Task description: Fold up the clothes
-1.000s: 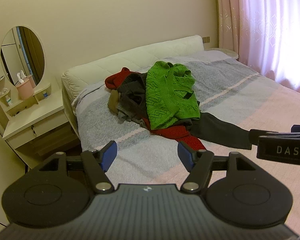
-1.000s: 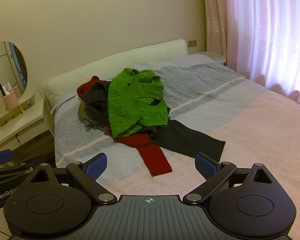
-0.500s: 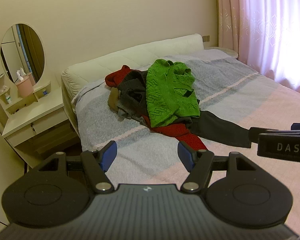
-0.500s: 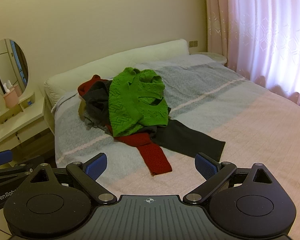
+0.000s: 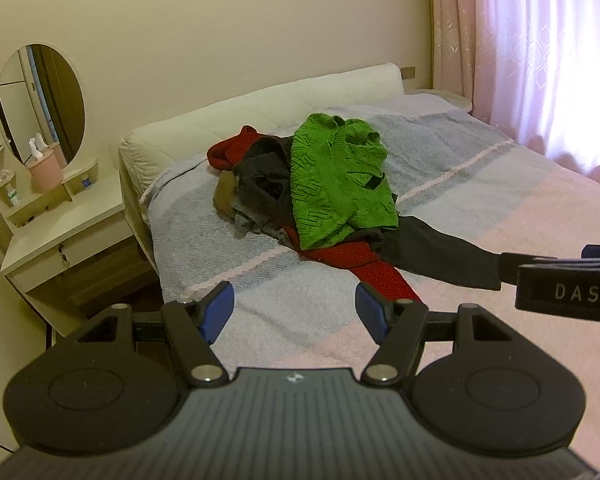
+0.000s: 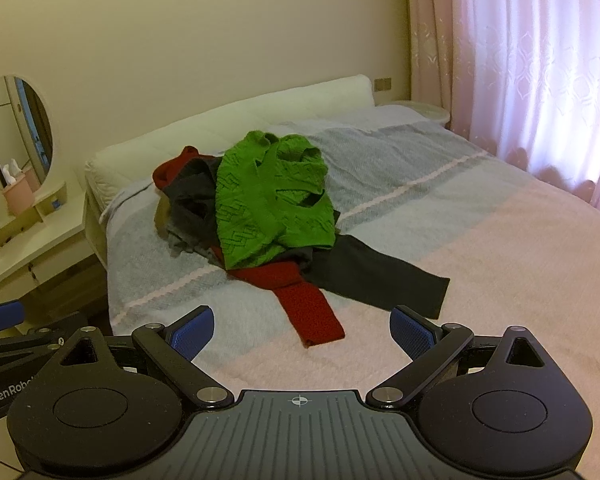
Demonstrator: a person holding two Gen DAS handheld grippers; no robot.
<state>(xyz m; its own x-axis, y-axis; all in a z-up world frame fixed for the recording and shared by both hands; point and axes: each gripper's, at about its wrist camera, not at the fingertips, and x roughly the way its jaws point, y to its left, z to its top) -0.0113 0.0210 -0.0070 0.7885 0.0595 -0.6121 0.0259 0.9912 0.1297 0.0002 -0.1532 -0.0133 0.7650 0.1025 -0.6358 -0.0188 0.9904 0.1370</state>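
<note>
A heap of clothes lies on the bed [image 5: 520, 184] near the headboard. A green knitted sweater [image 5: 336, 180] [image 6: 272, 200] is on top. Under it lie a red knitted garment [image 5: 376, 272] [image 6: 304, 304], a dark grey garment [image 5: 264, 176] [image 6: 192, 200] and a black piece [image 5: 440, 252] [image 6: 376, 276] stretched toward me. My left gripper [image 5: 296, 312] is open and empty, short of the heap. My right gripper [image 6: 302, 330] is open and empty, also short of the heap. Part of the right gripper [image 5: 564, 288] shows at the right edge of the left wrist view.
A white dressing table [image 5: 60, 224] with an oval mirror [image 5: 40, 100] and a pink cup [image 5: 44, 168] stands left of the bed. Pink curtains [image 6: 540, 68] hang at the right. A padded white headboard [image 6: 228, 120] lines the far end.
Both grippers have drifted slightly, so the heap sits a little differently in the views. The clothes have not moved and both grippers stay open.
</note>
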